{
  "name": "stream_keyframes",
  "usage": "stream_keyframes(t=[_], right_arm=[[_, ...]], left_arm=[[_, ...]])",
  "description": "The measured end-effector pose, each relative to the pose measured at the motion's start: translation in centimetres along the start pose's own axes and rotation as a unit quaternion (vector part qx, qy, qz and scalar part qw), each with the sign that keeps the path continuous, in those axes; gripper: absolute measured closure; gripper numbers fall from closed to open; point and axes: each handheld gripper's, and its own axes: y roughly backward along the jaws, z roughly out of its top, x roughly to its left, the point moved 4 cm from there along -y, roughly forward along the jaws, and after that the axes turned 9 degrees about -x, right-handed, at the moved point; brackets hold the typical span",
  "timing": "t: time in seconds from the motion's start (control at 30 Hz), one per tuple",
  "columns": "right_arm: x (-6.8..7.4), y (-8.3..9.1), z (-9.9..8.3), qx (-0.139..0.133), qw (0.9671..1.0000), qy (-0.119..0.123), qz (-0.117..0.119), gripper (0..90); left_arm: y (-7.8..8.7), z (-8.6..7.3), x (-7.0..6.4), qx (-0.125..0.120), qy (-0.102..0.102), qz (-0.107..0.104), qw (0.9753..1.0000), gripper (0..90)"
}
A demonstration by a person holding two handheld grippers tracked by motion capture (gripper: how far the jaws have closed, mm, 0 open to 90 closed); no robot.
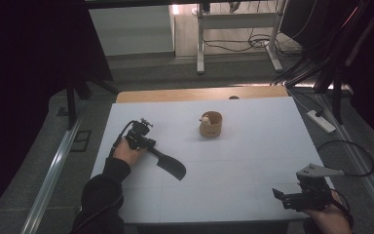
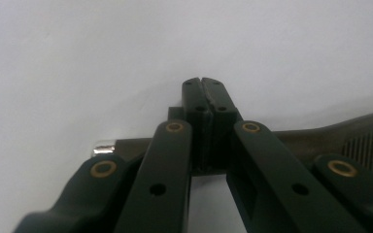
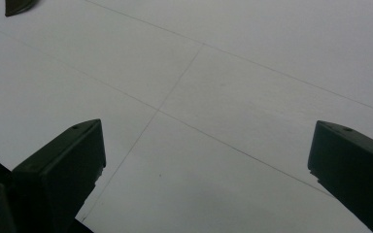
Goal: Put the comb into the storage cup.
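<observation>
My left gripper point(image 1: 148, 145) point(image 2: 204, 85) is at the table's left side, its jaws shut on the handle of a dark flat tool point(image 1: 169, 165) point(image 2: 364, 141). The tool's wide blade-like end points toward the table's middle front. Its handle has a small metal end point(image 2: 104, 146) and a ribbed wide part. I cannot tell whether the tool rests on the table or hangs just above it. My right gripper point(image 1: 278, 195) point(image 3: 206, 141) is at the front right corner, open wide above the bare white surface, nothing between its jaws.
A small round wooden cup point(image 1: 210, 124) with a pale object inside stands at the table's middle back. The white table top point(image 1: 253, 146) is bordered by a wooden strip at the far edge. Desk legs and cables lie on the floor beyond.
</observation>
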Motion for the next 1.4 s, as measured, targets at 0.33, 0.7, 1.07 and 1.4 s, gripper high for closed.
stream_keyframes(t=[0.33,0.7,1.07,1.4], right_arm=[[0.0,0.0,0.0,-0.001,1.0000,0.000,0.000,0.6],[0.0,0.0,0.0,0.000,1.0000,0.002,0.000,0.6],[0.0,0.0,0.0,0.000,1.0000,0.003,0.001,0.7],[0.1,0.0,0.0,-0.001,1.0000,0.006,0.001,0.9]], left_arm=[[1.4,-2.0,0.3,0.006,0.012,0.000,0.9999,88.2],[2.7,-3.9,0.1,0.016,0.015,0.000,0.9998,88.2],[4.0,-5.8,-0.9,0.028,0.011,0.000,0.9995,88.2],[5.2,-7.6,-2.4,0.033,0.019,-0.009,0.9992,88.2]])
